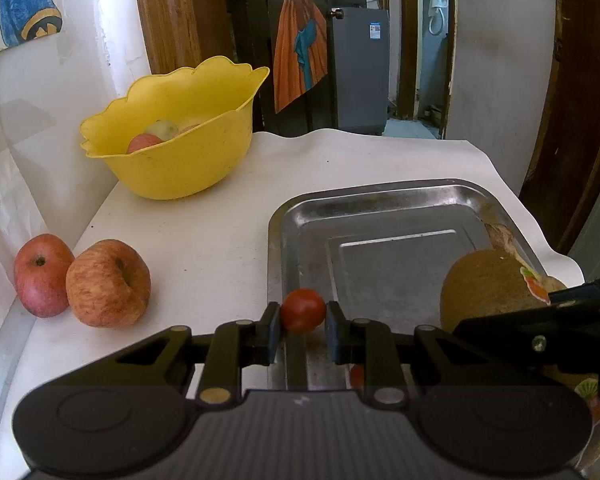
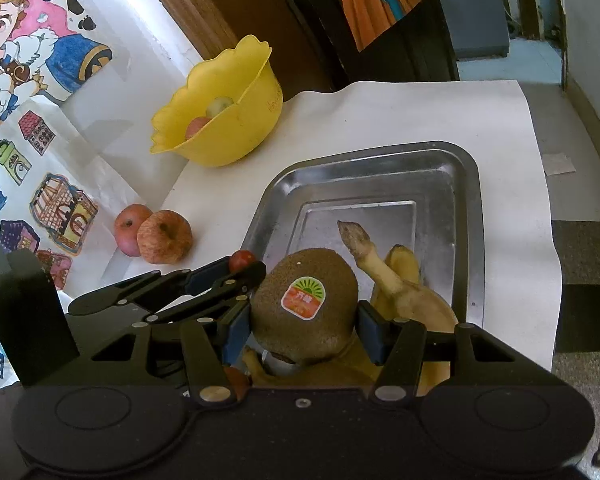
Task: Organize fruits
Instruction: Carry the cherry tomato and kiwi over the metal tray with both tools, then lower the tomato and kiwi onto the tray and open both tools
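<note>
My left gripper (image 1: 303, 314) is shut on a small red cherry tomato (image 1: 303, 310), held above the near left edge of the metal tray (image 1: 380, 204). My right gripper (image 2: 305, 322) is shut on a brown kiwi (image 2: 306, 300) with an orange sticker, held over the tray's near end (image 2: 466, 200). The kiwi also shows in the left wrist view (image 1: 484, 288). A banana (image 2: 400, 284) lies in the tray under the kiwi. The left gripper with the tomato (image 2: 242, 259) shows just left of the kiwi.
A yellow bowl (image 1: 180, 160) with several fruits stands at the back left of the white table. Two red apples (image 1: 108, 284) (image 1: 40, 274) lie at the left near the wall. Another small tomato (image 1: 356, 376) lies beneath my left gripper. The table's right edge drops to the floor.
</note>
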Demonstrator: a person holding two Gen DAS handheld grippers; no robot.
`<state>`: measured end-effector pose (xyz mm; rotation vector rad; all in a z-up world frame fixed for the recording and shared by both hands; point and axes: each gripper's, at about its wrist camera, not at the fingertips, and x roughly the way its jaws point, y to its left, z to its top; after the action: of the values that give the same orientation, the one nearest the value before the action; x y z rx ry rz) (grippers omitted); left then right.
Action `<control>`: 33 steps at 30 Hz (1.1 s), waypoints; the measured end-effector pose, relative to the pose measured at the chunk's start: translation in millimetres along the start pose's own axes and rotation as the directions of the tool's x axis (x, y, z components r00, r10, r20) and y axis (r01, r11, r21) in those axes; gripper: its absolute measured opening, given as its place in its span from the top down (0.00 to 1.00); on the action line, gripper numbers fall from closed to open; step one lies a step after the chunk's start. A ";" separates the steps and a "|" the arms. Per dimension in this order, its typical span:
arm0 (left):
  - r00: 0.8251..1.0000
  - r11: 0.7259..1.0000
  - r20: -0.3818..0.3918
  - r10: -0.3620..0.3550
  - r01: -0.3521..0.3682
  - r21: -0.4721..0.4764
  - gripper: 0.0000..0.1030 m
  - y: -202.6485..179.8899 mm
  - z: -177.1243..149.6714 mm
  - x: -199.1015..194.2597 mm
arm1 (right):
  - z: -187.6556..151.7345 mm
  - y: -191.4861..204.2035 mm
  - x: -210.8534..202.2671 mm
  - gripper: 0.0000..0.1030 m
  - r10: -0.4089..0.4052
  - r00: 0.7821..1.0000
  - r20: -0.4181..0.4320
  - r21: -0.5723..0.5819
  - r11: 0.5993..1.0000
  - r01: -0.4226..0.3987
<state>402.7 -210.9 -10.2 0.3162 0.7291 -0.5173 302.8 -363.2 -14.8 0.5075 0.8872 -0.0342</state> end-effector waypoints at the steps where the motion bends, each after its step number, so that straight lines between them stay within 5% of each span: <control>1: 1.000 1.000 0.000 0.000 0.000 0.000 0.75 0.1 0.0 0.0 | 0.3 0.2 0.3 0.43 -0.001 1.000 -0.001 0.001 1.000 0.001; 22: 0.999 0.999 0.017 0.030 -0.030 -0.028 0.67 10.3 -1.6 -15.5 | -4.4 8.6 -15.5 0.42 -0.016 0.999 0.046 0.003 1.000 0.016; 26: 0.998 0.998 0.036 0.052 -0.050 -0.047 0.40 15.0 -1.6 -27.5 | -9.3 15.3 -25.6 0.36 -0.027 0.997 0.077 -0.023 0.999 0.029; 31: 0.996 0.995 0.058 0.070 -0.066 -0.078 0.35 24.3 -4.8 -46.5 | -20.2 21.9 -41.2 0.29 -0.049 0.991 0.121 -0.038 0.998 0.054; 33: 0.995 0.994 0.064 0.076 -0.070 -0.088 0.24 28.3 -6.7 -54.6 | -25.6 24.4 -47.6 0.26 -0.056 0.989 0.140 -0.037 0.997 0.062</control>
<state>380.2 -166.1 26.0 0.2429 0.6696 -0.4242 259.4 -338.9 17.5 0.4352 0.7648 -0.1040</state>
